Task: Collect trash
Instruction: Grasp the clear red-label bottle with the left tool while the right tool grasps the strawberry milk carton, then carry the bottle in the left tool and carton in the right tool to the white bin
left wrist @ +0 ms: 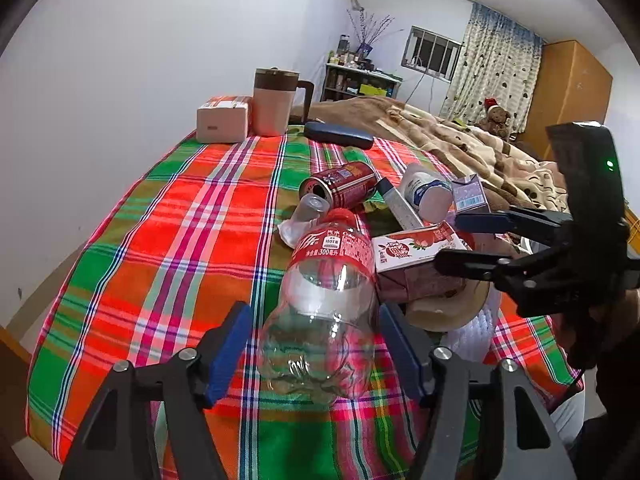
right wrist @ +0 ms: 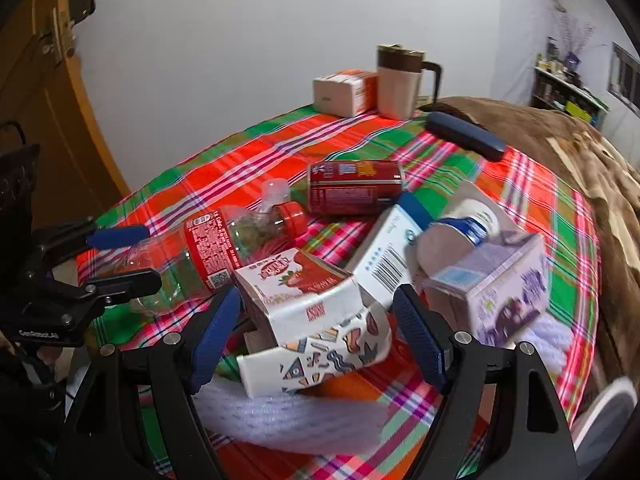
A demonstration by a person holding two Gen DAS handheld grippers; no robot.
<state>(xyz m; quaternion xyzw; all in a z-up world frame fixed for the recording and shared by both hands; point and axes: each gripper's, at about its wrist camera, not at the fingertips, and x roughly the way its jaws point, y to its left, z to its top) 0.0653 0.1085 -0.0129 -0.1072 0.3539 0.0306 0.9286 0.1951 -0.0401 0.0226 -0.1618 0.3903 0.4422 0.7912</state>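
Observation:
A pile of trash lies on the plaid tablecloth [left wrist: 180,240]. A clear plastic bottle [left wrist: 324,320] with a red label lies between the open fingers of my left gripper [left wrist: 316,354], not pinched; it also shows in the right wrist view [right wrist: 192,256]. My right gripper [right wrist: 316,336] is open around a red strawberry milk carton [right wrist: 304,292] and a patterned paper cup [right wrist: 320,356]. The right gripper also shows in the left wrist view [left wrist: 468,244], by the carton [left wrist: 416,248]. A red can [left wrist: 340,188], a white yogurt bottle [right wrist: 460,224] and a purple carton [right wrist: 508,292] lie nearby.
A pink box [left wrist: 222,120], a beige lidded mug [left wrist: 276,100] and a dark glasses case [left wrist: 338,135] stand at the table's far end. White foam netting [right wrist: 280,420] lies under the cup. A bed with a brown blanket [left wrist: 460,136] is to the right.

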